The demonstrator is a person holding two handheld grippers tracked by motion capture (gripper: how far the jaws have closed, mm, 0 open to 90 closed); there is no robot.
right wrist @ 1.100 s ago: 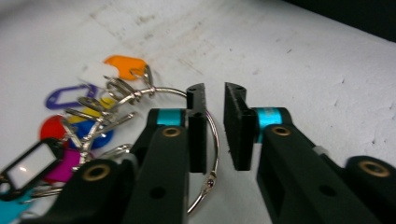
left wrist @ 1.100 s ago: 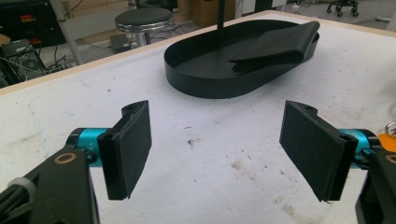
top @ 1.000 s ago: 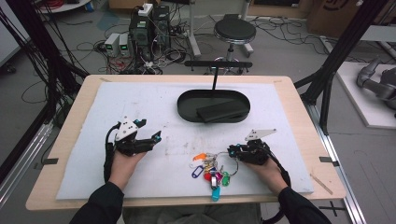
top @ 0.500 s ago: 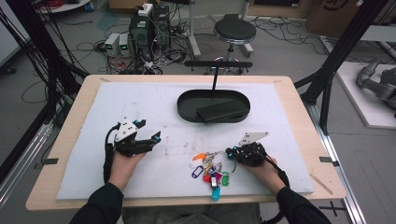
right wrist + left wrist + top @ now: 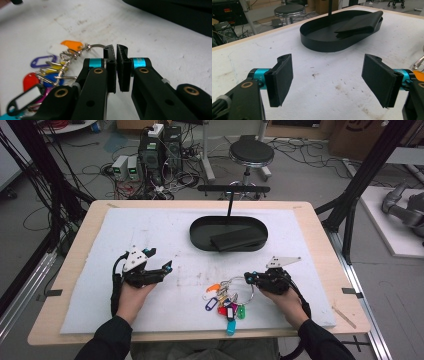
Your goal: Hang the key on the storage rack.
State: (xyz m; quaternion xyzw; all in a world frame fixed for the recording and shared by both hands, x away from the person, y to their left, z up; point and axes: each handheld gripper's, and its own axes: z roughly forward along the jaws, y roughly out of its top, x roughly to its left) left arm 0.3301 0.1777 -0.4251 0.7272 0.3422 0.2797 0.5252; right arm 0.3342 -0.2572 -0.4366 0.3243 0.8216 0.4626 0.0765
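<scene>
- Near edge of the counter [image 5: 320, 245]: our key bunch [image 5: 226, 301] with coloured tags lies fanned out on the white mat [image 5: 150, 235], slightly right of centre, between both hands.
- Right tool [image 5: 248, 277]: jaws have just been closing and are now pinched nearly together on the bunch's big wire ring [image 5: 97, 46], at its right side. Since a second ago the tool has moved left onto the ring.
- We read that as grasp made; lift should be possible, tags will dangle.
- Left tool [image 5: 167, 266]: jaws wide, nothing between them, parked on the mat well left of the keys.
- Far centre: black oval tray [image 5: 200, 234] with a dark flat item [image 5: 236, 240] inside, likely drop target.
</scene>
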